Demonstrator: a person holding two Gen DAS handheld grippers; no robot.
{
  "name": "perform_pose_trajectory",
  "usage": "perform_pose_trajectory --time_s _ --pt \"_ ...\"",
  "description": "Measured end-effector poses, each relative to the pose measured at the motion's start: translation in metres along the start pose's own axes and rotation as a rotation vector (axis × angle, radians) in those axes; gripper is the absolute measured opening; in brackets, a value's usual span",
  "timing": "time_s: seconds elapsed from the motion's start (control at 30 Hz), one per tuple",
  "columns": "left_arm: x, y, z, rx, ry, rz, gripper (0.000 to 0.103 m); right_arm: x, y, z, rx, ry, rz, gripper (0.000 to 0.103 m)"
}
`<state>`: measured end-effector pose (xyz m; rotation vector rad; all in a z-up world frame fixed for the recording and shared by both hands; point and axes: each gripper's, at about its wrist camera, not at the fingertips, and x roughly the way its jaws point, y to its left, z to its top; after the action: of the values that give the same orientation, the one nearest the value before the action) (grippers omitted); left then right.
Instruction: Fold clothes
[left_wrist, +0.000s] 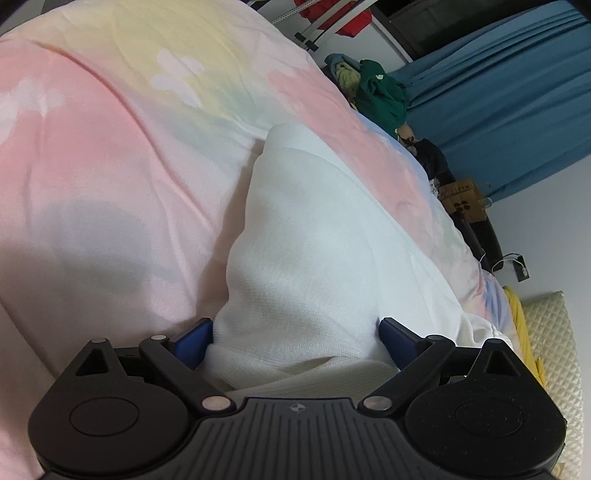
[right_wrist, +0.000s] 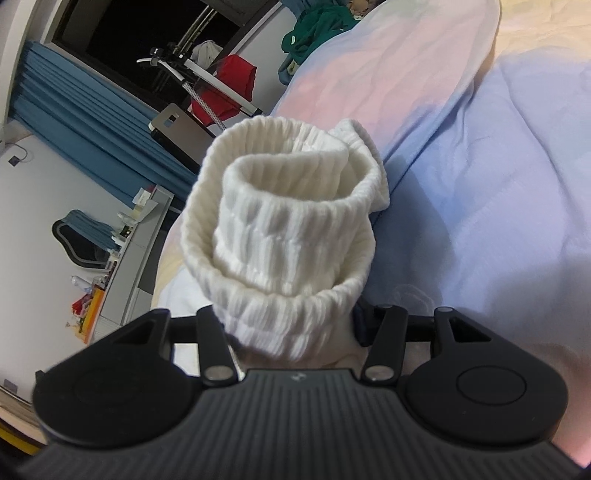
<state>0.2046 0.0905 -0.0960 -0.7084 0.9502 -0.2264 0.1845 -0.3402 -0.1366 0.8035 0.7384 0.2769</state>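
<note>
- The right tongs, low in the right wrist frame, are clamped on the ribbed cuffs of white socks, one cuff nested in the other; if the pinch is shallow the inner cuff could slide out.
- The left tongs stand wide with the white sock body between their blue pads, lying on the pastel bedcover. Whether the pads press it, I cannot tell.
- Closing here might also catch the bedcover, or pulling might stretch the knit.

left tool: black, blue pads | right tool: black, ribbed housing
</note>
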Motion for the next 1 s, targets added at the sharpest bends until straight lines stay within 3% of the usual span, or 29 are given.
perform_pose_trajectory --time_s 0.13,0.5,0.73,0.87,1.0 --pt "-0.001 -0.004 -0.001 0.035 -0.01 0.005 0.092 -0.001 0.001 -0.003 -0.002 -0.009 -0.006 0.053" --pt "-0.014 -0.009 -0.012 0.09 -0.076 0.006 0.07 -0.011 0.027 -0.007 -0.091 -0.039 -0.046 0.052" --pt "-0.036 -0.001 -0.018 0.041 -0.112 -0.067 0.065 -0.03 0.045 -0.007 -0.14 -0.083 -0.031 0.045" --pt "-0.048 -0.003 -0.014 -0.044 -0.105 -0.139 0.063 -0.048 0.056 0.002 -0.134 -0.114 0.004 0.044" --pt "-0.055 -0.028 -0.01 -0.047 -0.132 -0.165 0.062 -0.07 0.061 0.02 -0.117 -0.159 0.056 0.044"
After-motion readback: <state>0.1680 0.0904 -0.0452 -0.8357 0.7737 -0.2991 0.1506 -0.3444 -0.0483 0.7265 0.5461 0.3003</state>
